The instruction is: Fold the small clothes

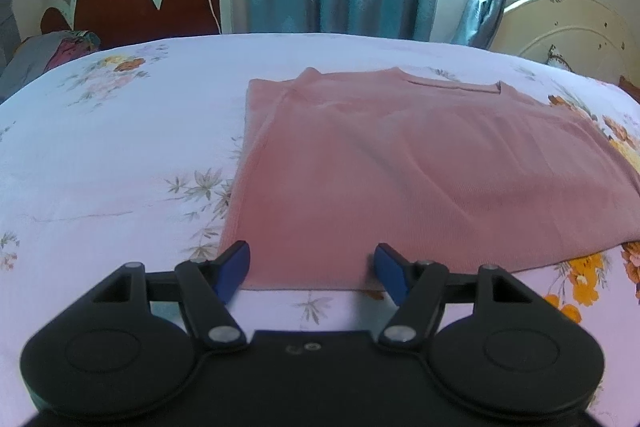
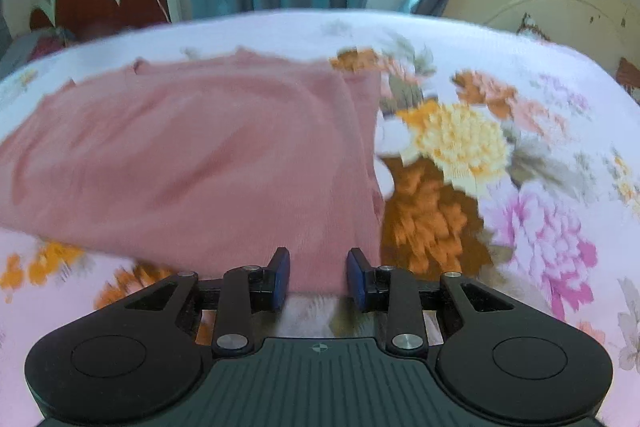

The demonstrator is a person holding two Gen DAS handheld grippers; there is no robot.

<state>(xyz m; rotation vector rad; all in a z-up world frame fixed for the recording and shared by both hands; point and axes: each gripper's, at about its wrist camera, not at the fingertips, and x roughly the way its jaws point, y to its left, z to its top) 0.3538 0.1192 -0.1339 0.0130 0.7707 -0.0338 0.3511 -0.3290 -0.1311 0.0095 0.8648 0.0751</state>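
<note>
A pink knit top (image 1: 400, 163) lies flat on the bed (image 1: 120, 155), on the flowered sheet, near the bed's near edge; its sides are already folded in, so it looks like a long strip; the neck end points to the far edge of the bed.

The left gripper (image 1: 312, 273) sits at the top's near left corner; its 2 blue pads (image 1: 236, 267) are spread wide, with the hem lying between them, and they do not press on it.

The right gripper (image 2: 319, 277) sits at the near right corner of the top (image 2: 200, 163); its pads (image 2: 281, 277) are closer together but there is a gap between them; the hem sits in that gap, and I see no squeeze on it.

What could go wrong: if the pads close too high, they may catch only 1 layer, and the folded sides would fall open when the hem is lifted; they may also pinch the sheet under the top, and the sheet would come up too.

The left view is sharp and shows the neck band and the folded left side; the right view is blurry, but it alone shows the big yellow, orange and pink flowers beside the top's right edge.
</note>
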